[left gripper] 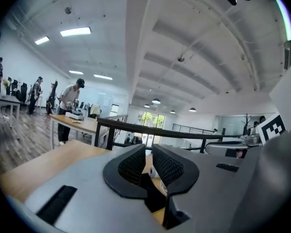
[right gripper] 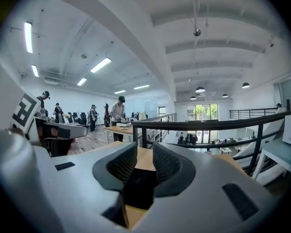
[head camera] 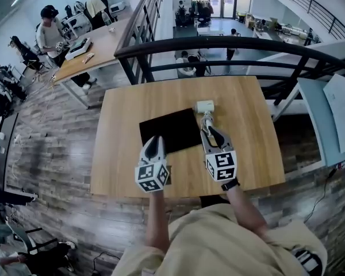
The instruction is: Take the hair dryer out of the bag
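Observation:
The black bag (head camera: 168,131) lies flat in the middle of the wooden table (head camera: 247,114). A white hair dryer (head camera: 205,106) rests on the table just past the bag's far right corner, outside the bag. My left gripper (head camera: 154,140) hovers over the bag's near left edge, its jaws a narrow gap apart and empty (left gripper: 149,152). My right gripper (head camera: 207,123) hangs above the bag's right edge, just short of the dryer, its jaws apart and empty (right gripper: 144,152). Both point roughly level. Through the left gap a white bit of the hair dryer (left gripper: 153,172) shows.
A dark railing (head camera: 230,45) runs right behind the table, with a lower floor beyond it. A pale desk with papers (head camera: 333,119) stands to the right. A long desk (head camera: 98,48) with a seated person is at the back left.

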`<action>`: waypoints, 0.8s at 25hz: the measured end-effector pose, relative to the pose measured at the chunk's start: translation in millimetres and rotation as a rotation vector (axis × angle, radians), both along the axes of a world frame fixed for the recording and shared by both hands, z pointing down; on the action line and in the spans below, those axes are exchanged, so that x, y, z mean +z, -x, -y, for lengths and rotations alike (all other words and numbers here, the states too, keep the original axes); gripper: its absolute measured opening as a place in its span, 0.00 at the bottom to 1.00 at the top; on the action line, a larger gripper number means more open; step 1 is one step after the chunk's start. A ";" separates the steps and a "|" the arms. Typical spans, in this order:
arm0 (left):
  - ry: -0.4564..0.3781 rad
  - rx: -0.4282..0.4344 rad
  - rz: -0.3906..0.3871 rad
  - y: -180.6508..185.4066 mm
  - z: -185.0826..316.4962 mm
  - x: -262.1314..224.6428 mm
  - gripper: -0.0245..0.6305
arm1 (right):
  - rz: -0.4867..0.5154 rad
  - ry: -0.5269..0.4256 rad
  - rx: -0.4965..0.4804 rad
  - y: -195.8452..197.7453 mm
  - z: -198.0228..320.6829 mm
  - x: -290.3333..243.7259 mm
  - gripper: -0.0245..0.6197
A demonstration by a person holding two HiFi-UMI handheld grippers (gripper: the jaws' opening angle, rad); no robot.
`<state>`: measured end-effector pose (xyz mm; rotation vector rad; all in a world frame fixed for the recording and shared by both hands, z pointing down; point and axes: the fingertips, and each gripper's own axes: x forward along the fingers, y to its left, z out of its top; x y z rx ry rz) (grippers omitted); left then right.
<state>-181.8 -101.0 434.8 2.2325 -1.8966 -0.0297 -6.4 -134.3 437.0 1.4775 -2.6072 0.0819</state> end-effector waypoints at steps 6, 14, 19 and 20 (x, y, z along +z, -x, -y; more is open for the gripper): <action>-0.115 -0.010 0.079 -21.2 -57.4 -39.7 0.06 | 0.011 -0.114 -0.051 -3.9 -67.2 -42.2 0.06; -0.175 0.027 0.121 -56.3 -95.8 -68.8 0.05 | 0.048 -0.155 -0.016 -30.2 -95.4 -69.5 0.06; -0.170 -0.019 0.117 -67.5 -81.5 -74.6 0.05 | 0.056 -0.138 -0.051 -38.0 -80.6 -71.9 0.06; -0.168 -0.023 0.116 -71.8 -76.7 -77.7 0.05 | 0.059 -0.129 -0.058 -41.0 -76.2 -73.3 0.06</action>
